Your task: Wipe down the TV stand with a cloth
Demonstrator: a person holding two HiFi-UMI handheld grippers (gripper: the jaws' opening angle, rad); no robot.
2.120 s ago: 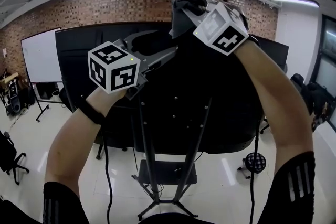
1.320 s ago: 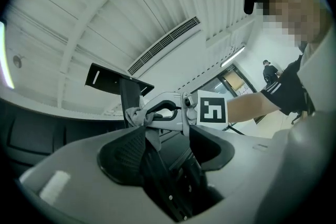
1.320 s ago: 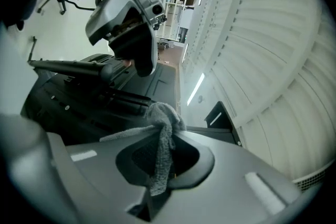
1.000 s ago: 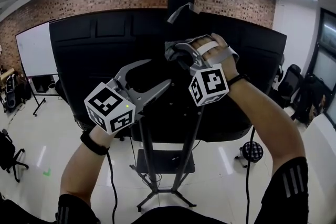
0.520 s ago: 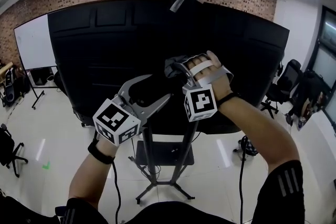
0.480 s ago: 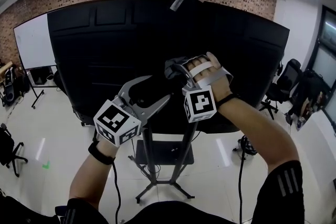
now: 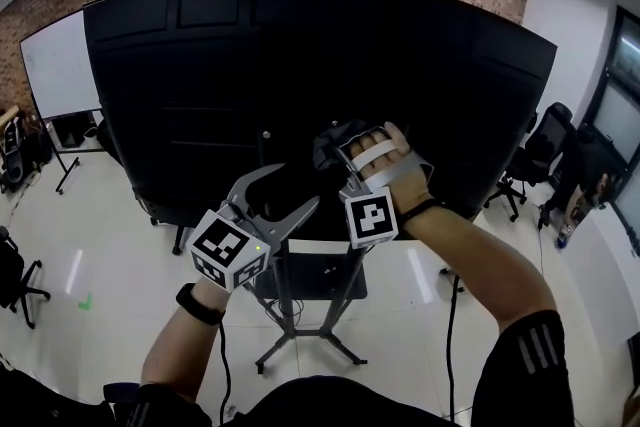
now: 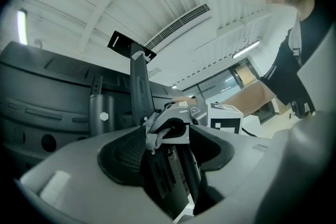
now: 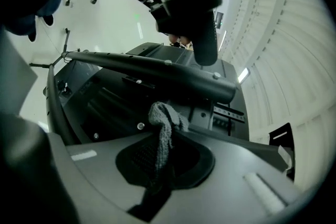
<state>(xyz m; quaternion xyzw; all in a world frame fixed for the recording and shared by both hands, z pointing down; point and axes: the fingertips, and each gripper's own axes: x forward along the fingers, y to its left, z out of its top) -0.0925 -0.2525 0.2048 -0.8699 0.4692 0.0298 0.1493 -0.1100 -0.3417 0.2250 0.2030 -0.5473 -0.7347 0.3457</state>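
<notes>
Having come down the screen's back toward the TV stand (image 7: 283,300), we should keep the right gripper (image 7: 332,143) pinching the grey cloth (image 9: 161,131) flat against its mount, with the left gripper (image 7: 298,187) spread wide, gripping nothing.

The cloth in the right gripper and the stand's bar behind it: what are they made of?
Cloth: grey woven or knitted fabric, matte; fuzzy looped texture. Bar: probably dark painted metal, slight sheen; smooth tube with bolt heads, perhaps plastic.
</notes>
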